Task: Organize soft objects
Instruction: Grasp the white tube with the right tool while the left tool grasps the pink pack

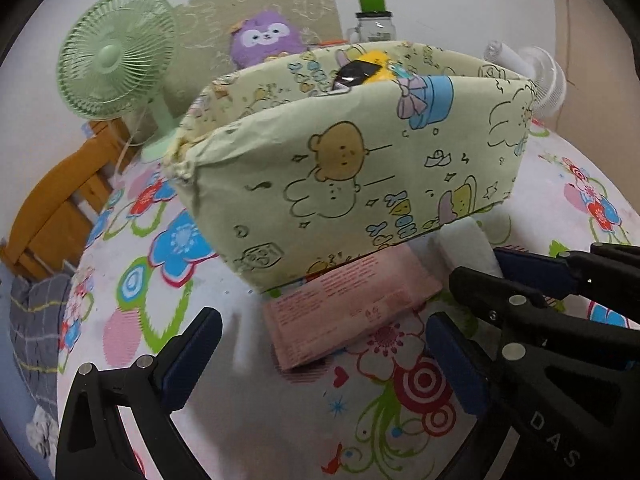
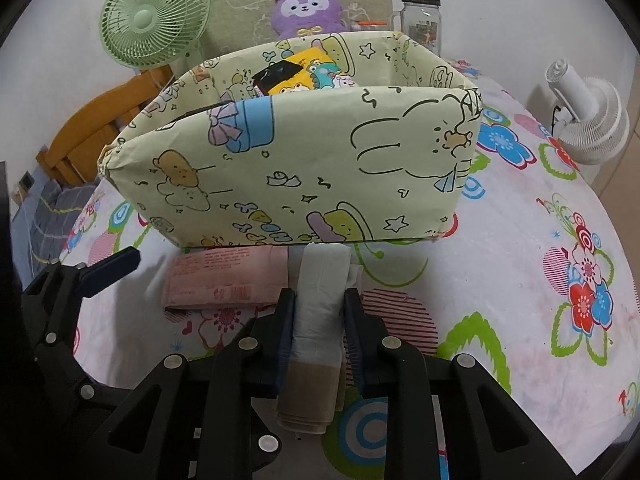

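from the left wrist i see my left gripper [image 1: 320, 360] hanging wide open over the flowered bedsheet [image 1: 224, 420], nothing between its blue pads. just ahead lies a flat pink packet [image 1: 352, 312], crinkly and printed, its far edge tucked against the base of the fabric bin [image 1: 360, 168]. the bin is soft-walled, pale green cloth with cartoon bears, sagging a little at the rim; a yellow packet [image 1: 378, 68] already sits inside, so i judge the sorting partly done. the right gripper's black fingers come in from the right.

from the right wrist, my right gripper [image 2: 318, 332] is closed on a white rolled cloth [image 2: 320, 300], pads pressing both sides. it is quilted, with a tan band at the near end, and lies just before the bin. the roll and the pink packet are not yet in the bin.
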Demonstrator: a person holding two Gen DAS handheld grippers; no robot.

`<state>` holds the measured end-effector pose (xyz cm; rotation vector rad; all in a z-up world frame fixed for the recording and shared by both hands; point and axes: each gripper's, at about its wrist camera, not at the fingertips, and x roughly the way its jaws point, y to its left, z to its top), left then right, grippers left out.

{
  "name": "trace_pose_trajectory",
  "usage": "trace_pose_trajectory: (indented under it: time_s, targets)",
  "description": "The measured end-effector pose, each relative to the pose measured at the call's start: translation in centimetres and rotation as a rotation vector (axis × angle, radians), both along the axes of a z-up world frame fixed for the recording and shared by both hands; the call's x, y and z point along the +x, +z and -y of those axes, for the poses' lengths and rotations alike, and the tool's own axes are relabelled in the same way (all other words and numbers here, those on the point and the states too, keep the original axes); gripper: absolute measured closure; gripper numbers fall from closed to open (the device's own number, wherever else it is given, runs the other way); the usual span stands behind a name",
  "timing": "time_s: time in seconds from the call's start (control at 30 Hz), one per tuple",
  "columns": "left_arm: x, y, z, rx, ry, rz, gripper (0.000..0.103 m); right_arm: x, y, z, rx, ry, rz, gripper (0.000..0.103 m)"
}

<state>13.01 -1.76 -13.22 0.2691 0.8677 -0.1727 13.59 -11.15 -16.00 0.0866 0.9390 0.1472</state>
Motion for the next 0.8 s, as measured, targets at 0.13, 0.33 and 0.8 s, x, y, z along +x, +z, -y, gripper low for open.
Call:
trace_pose_trajectory:
  time_s: [0.13, 0.33, 0.8]
  targets:
    - [0.9, -0.4, 0.1, -0.031, -0.048, -0.048, 0.000, 0.3, 0.0, 0.2, 0.006, -0.011, -0.003, 0.076]
    - [1.9, -0.6, 0.0, -0.085, -0.091, -0.094, 0.000, 0.5, 0.1, 0.4, 0.008, -0.026, -0.004, 0.076]
    - [2.7, -1.0, -0.1, -0.128, -0.114, -0.116, 0.001, 0.9, -0.1, 1.0, 0.018, -0.039, -0.007, 0.076]
